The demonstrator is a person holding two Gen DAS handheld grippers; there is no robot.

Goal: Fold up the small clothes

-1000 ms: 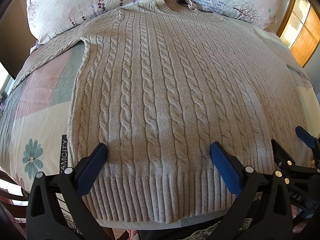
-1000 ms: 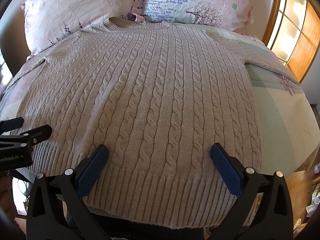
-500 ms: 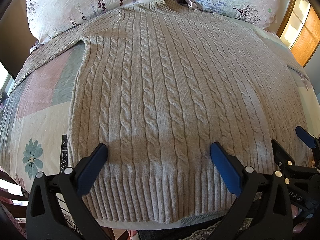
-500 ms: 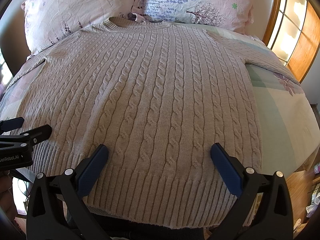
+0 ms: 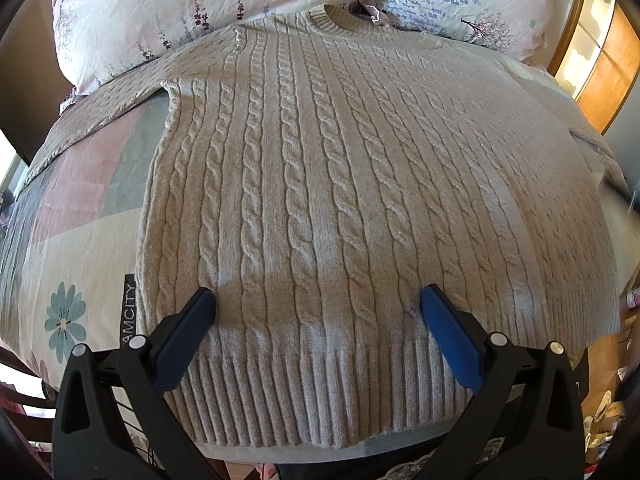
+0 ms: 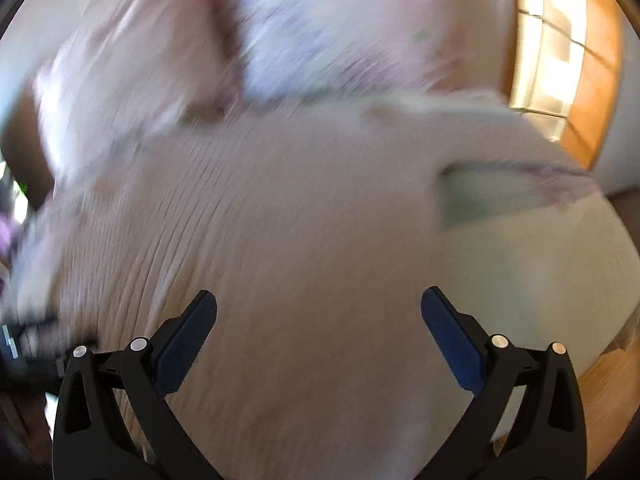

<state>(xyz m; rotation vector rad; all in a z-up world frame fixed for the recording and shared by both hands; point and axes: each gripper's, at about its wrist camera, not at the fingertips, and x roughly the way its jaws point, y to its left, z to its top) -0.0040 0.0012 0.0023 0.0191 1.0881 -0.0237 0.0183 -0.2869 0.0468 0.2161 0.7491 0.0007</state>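
A beige cable-knit sweater [image 5: 328, 184] lies flat on the bed, collar at the far end by the pillows and ribbed hem nearest me. Its left sleeve [image 5: 100, 116] stretches out to the left. My left gripper [image 5: 318, 304] is open and empty just above the hem. The right wrist view is smeared with motion blur; the sweater [image 6: 280, 240] still fills it. My right gripper [image 6: 319, 304] is open and empty over the sweater's right part. The left gripper shows as a dark blur at that view's left edge [image 6: 36, 344].
Two floral pillows [image 5: 200, 4] lie at the head of the bed. A patchwork bedsheet [image 5: 72, 240] shows left of the sweater, and a green patch of it [image 6: 480, 196] to the right. A wooden window frame [image 6: 584, 80] stands at the far right. The bed's near edge lies just below the hem.
The right gripper has swung fast forward and to the right, blurring its view, and has left the left wrist view. The left gripper has hardly moved. Both stay open.
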